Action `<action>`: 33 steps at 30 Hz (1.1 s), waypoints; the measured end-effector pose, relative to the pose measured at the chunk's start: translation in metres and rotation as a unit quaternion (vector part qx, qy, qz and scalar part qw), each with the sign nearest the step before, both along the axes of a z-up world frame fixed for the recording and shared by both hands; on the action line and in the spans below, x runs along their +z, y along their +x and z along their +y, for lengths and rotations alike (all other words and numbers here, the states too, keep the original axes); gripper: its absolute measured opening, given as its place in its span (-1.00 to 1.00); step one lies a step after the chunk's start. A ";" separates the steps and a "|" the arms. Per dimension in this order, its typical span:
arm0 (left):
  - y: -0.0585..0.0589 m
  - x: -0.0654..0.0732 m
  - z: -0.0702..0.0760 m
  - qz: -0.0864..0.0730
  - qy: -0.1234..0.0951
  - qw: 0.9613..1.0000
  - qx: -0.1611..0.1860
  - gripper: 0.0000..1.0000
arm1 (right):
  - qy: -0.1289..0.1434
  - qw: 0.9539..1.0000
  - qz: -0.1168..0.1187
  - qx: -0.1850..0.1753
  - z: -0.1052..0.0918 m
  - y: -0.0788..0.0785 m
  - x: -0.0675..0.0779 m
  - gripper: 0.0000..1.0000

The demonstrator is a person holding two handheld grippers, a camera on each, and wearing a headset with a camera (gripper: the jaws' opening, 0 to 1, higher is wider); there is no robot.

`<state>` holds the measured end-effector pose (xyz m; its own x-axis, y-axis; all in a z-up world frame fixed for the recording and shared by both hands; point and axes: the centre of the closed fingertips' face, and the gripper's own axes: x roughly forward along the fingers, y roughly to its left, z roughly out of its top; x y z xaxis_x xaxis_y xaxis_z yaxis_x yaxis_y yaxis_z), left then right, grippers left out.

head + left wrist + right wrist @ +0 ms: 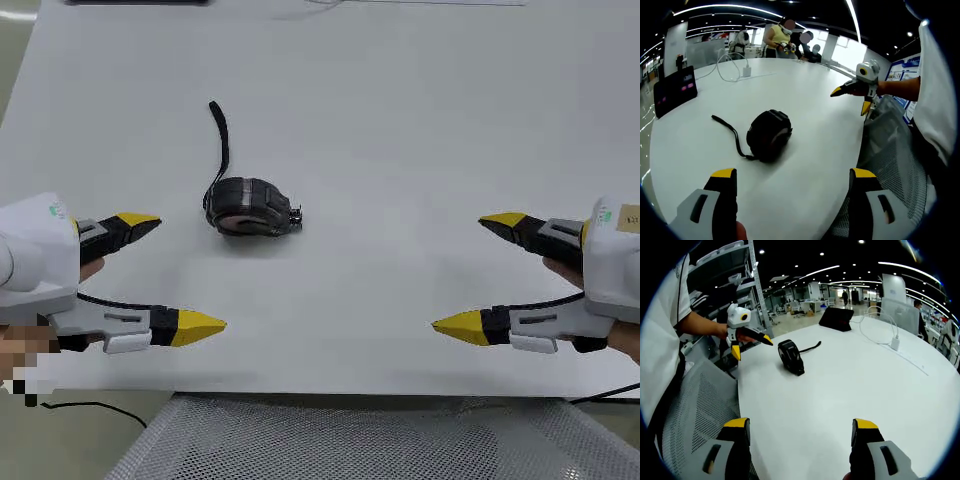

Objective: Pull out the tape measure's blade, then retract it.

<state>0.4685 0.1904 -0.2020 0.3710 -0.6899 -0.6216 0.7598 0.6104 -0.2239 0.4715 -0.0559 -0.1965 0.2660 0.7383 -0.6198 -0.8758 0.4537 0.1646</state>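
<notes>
- Wide white round counter (420, 120) in a big open workroom with strip lights overhead; metal shelves (735, 270) stand to one side, and several people (777, 37) are gathered beyond the far edge.
- On the far part of the counter lie a dark tablet (835, 319), propped up, and a white cable (875, 332) that runs to a small white charger (895, 344).
- A grey mesh chair back (330, 440) sits just below the near edge of the counter.
- The tape measure (250, 207), black and rounded, lies on the counter left of centre. It is nearer the left claw than the right and touches neither.
- Its blade is wound inside the case, with the end hook (296, 213) sitting against the case's right end.
- A black strap (220, 140) trails from the case's left side away toward the far side, lying flat on the counter.
- The left claw (190, 270) hovers at the near left. Its yellow-tipped jaws are spread wide and grip nothing, and they point right, toward the middle of the counter.
- The right claw (458, 272) hovers at the near right, well apart from the tape measure. Its jaws are likewise spread wide with nothing between them, and they point left.
- The two claws face each other across the counter, each held in a hand; in the left gripper view the tape measure lies ahead of the spread jaws.
</notes>
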 end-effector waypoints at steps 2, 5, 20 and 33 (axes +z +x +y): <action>0.000 0.000 0.000 -0.001 0.000 1.000 0.000 0.80 | 0.001 1.000 0.001 -0.002 -0.001 0.000 0.000 0.64; 0.001 0.001 0.000 -0.001 -0.001 1.000 0.002 0.80 | 0.001 1.000 -0.002 -0.004 -0.001 0.002 0.001 0.64; 0.001 0.001 0.002 -0.002 0.001 1.000 0.004 0.79 | 0.000 1.000 -0.004 -0.004 -0.001 0.003 0.001 0.65; 0.003 0.001 0.003 -0.001 0.002 1.000 0.005 0.77 | -0.001 1.000 -0.005 -0.001 0.000 0.007 0.001 0.64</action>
